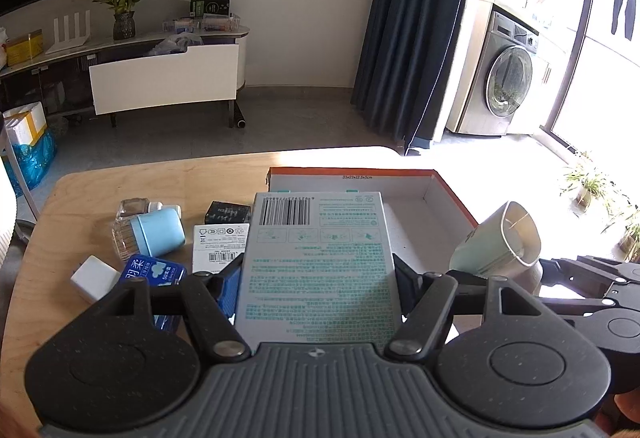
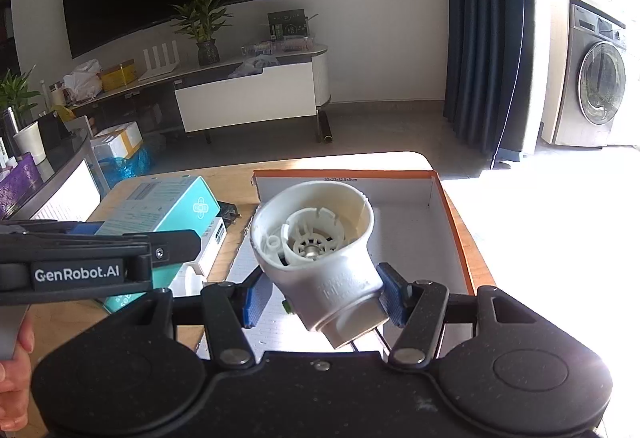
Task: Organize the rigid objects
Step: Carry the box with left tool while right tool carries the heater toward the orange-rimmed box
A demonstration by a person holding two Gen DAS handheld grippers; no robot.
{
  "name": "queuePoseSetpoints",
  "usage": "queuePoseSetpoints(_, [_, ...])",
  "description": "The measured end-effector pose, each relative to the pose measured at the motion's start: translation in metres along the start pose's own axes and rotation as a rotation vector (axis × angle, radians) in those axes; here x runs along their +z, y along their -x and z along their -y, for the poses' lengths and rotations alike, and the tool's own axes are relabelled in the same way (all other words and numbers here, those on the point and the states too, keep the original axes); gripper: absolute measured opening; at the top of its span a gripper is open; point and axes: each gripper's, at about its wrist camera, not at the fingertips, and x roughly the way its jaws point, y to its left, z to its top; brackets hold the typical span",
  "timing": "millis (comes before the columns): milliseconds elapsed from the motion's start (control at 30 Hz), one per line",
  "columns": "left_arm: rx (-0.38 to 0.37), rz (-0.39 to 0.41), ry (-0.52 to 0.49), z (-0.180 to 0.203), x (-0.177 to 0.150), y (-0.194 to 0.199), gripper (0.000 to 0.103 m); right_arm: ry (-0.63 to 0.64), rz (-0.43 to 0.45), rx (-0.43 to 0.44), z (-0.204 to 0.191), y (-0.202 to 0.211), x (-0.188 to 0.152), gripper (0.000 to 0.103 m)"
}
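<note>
My left gripper (image 1: 318,278) is shut on a flat teal-printed box (image 1: 318,258) with a barcode, held over the near edge of the orange-rimmed cardboard tray (image 1: 452,198). My right gripper (image 2: 324,298) is shut on a white cup-shaped plastic appliance part (image 2: 320,242), open end facing forward, above the tray (image 2: 448,210). The part also shows in the left wrist view (image 1: 500,242), and the teal box in the right wrist view (image 2: 160,210).
On the wooden table (image 1: 180,178) left of the tray lie a light blue cup (image 1: 160,232), a clear glass bottle (image 1: 128,226), a black box (image 1: 228,212), a white barcode box (image 1: 218,242), a white adapter (image 1: 94,278) and a blue pack (image 1: 152,272).
</note>
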Motion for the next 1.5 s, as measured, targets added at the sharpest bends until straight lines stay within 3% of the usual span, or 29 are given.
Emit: queuePoseSetpoints(1500, [-0.035,-0.051,-0.037,0.023,0.005,-0.041,0.071,-0.007,-0.026,-0.049,0.014,-0.031,0.012,0.069])
